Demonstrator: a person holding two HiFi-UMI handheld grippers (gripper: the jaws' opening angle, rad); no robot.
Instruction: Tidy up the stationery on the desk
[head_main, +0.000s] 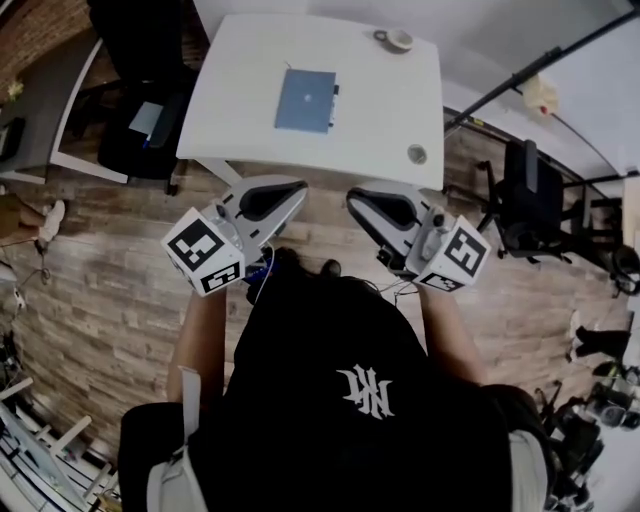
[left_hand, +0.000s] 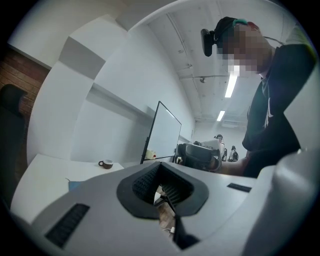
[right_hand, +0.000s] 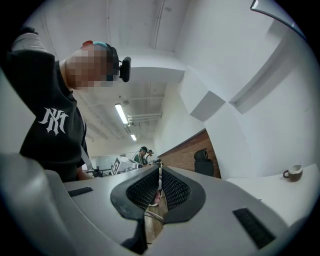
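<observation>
The notebook (head_main: 306, 100), blue and flat, lies near the middle of the white surface (head_main: 390, 110), roughly square to its edges. A small dark item sits at its right edge, too small for me to identify. I see no other stationery on the surface. A cup (head_main: 397, 39) stands well apart at the far edge. Both claws are off the surface, held over the wooden floor (head_main: 120, 280) on the near side, in front of the person's body. The left claw (head_main: 292, 188) has its pads together with nothing between them, as the left gripper view confirms (left_hand: 161, 189). The right claw (head_main: 356, 196) is likewise closed and empty (right_hand: 160, 187). My judgement is that the step in hand cannot be fixed from this scene. A lone notebook set square on a bare surface, with both claws empty and drawn back, fits a desk already tidied and the operator standing off. It equally fits an approach to a desk where the notebook is the item to be dealt with. I therefore order no specific move. Any grasp from here would first require a claw to be carried over the surface and its jaws parted. The thin notebook would need a low, edge-on entry.
</observation>
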